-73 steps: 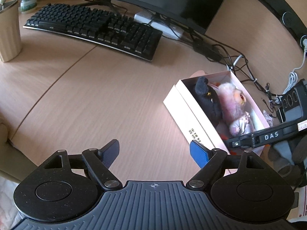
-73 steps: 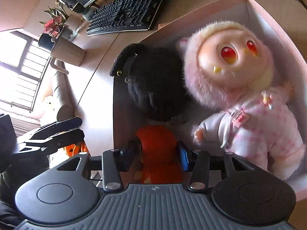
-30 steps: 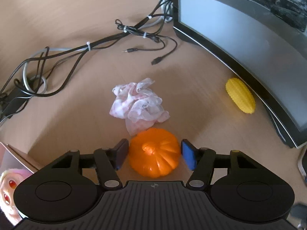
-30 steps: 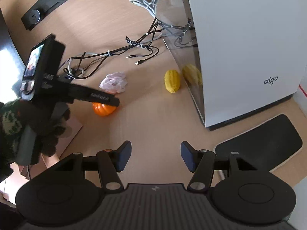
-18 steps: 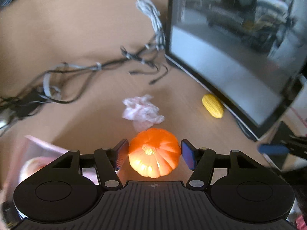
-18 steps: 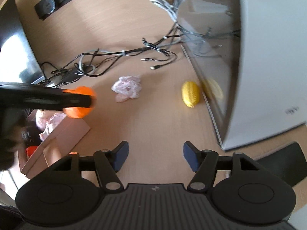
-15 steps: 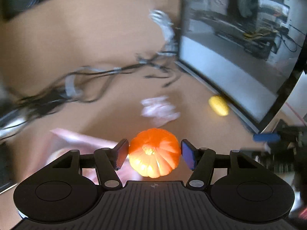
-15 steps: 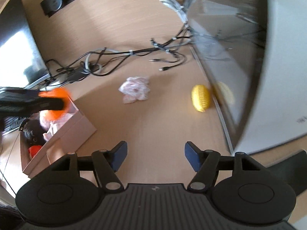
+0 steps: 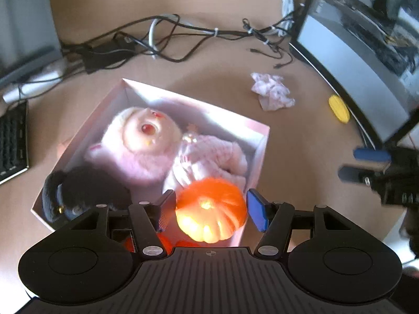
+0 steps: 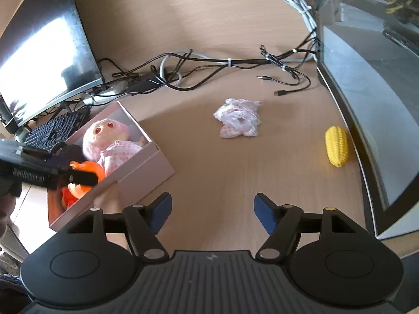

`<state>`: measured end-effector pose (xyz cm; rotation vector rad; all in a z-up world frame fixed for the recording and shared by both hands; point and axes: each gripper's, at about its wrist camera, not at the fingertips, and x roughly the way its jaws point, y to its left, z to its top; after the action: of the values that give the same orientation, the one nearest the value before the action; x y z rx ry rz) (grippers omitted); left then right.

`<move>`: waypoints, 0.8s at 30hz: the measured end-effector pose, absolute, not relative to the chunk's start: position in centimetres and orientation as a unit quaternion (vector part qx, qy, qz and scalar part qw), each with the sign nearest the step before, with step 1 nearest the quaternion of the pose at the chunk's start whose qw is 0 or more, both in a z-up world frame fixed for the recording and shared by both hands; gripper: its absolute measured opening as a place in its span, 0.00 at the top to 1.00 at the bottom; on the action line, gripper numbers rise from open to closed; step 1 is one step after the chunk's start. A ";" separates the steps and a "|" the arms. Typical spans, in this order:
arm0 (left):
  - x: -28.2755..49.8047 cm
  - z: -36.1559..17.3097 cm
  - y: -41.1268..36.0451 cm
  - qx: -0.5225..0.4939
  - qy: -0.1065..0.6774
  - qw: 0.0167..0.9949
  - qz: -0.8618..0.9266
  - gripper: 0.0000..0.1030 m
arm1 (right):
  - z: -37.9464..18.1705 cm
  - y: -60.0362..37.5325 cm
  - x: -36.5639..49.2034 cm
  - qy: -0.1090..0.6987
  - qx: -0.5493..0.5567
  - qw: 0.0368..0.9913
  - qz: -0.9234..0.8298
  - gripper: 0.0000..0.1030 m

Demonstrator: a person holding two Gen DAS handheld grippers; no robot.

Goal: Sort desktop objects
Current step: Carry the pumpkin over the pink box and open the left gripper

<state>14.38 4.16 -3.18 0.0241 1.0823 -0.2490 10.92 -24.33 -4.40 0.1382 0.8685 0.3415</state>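
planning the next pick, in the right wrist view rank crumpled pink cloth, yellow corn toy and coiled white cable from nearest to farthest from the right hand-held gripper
Measured from the right hand-held gripper:
1. Crumpled pink cloth, on the desk straight ahead.
2. Yellow corn toy, off to the right beside the computer case; farther out, though not by much.
3. Coiled white cable, far back right.

Office desk: monitor [image 10: 44, 52], keyboard [image 10: 55, 128], cables [image 10: 209, 65].

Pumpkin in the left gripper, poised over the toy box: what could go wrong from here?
The pink box is already crowded by the pink doll, a black plush and an orange toy. Released here, the pumpkin would likely land on the doll's legs close to the near wall and might roll out. The left gripper could also nudge that wall on descent. The right gripper hangs open, clear of both.
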 end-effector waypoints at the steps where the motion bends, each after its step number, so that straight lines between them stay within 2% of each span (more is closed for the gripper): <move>1: 14.9 -3.4 4.3 0.015 0.518 0.848 -0.115 0.45 | -4.4 -24.5 10.8 0.419 0.069 0.891 0.159 0.32; 3: 15.2 -3.9 4.5 0.019 0.525 0.844 -0.108 0.48 | -4.5 -25.0 10.5 0.421 0.074 0.892 0.149 0.32; 11: 13.0 -3.5 5.5 0.034 0.514 0.848 -0.121 0.46 | -4.8 -26.1 9.8 0.425 0.084 0.893 0.122 0.30; 14: 11.6 -2.6 5.1 0.046 0.496 0.857 -0.129 0.42 | -4.6 -25.9 10.3 0.421 0.075 0.896 0.123 0.30; 18: 10.2 -1.3 3.0 0.042 0.462 0.873 -0.152 0.27 | -4.5 -25.5 11.8 0.399 0.039 0.912 0.085 0.30; 19: 10.0 -1.3 2.2 0.037 0.455 0.875 -0.163 0.22 | -4.7 -25.2 12.3 0.392 0.018 0.918 0.066 0.33; 20: 9.9 -1.3 1.4 0.032 0.448 0.876 -0.174 0.20 | -5.0 -24.9 13.0 0.384 -0.009 0.922 0.041 0.45; 21: 9.8 -1.5 0.5 0.035 0.442 0.878 -0.180 0.18 | -5.3 -24.5 13.7 0.375 -0.036 0.926 0.017 0.51; 22: 9.7 -1.7 -0.4 0.042 0.436 0.880 -0.183 0.18 | -5.7 -24.4 14.4 0.370 -0.053 0.927 -0.003 0.55; 24: 9.2 -2.1 -1.8 0.058 0.428 0.882 -0.188 0.17 | -6.5 -24.4 15.8 0.366 -0.072 0.927 -0.035 0.56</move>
<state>9.21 -1.84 -2.09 0.1215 0.8922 -0.3907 15.84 -24.42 -6.53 -0.1470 0.7508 -0.0713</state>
